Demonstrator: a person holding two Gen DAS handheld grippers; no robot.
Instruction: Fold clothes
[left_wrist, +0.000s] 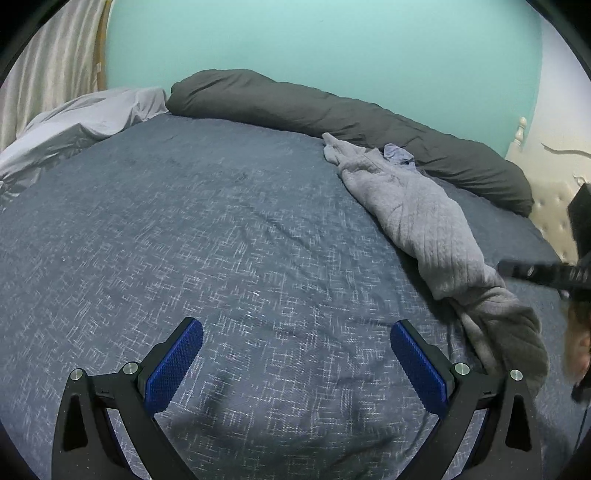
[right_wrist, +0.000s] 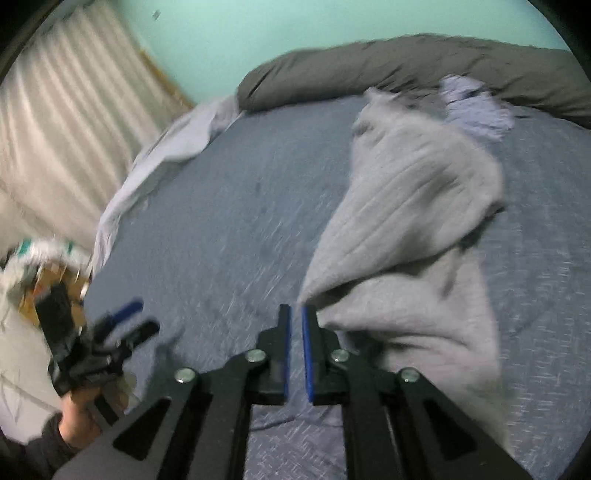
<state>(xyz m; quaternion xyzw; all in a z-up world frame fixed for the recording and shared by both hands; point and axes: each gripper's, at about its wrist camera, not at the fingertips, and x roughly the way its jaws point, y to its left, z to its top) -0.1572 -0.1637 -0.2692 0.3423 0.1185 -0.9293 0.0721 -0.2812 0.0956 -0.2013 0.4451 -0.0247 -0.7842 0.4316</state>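
1. The grey garment (left_wrist: 417, 218) lies crumpled on the bed (left_wrist: 221, 240), near the dark bolster (left_wrist: 332, 114).
2. The right gripper (right_wrist: 296, 314) is nearly closed; through blur, seemingly empty, so the cloth may slip away.
3. The left gripper (left_wrist: 295, 343) gapes empty, well apart from the garment; a one-handed lift would bunch it.

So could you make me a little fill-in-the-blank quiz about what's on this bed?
1. The rumpled grey knitted garment lies on a ____ patterned bedspread.
2. The long dark grey pillow lies against a ____ wall.
3. The left tool has its blue pads standing ____ over bare bedspread.
4. Nothing is ____ the left tool's pads.

Missing words: blue; turquoise; wide apart; between
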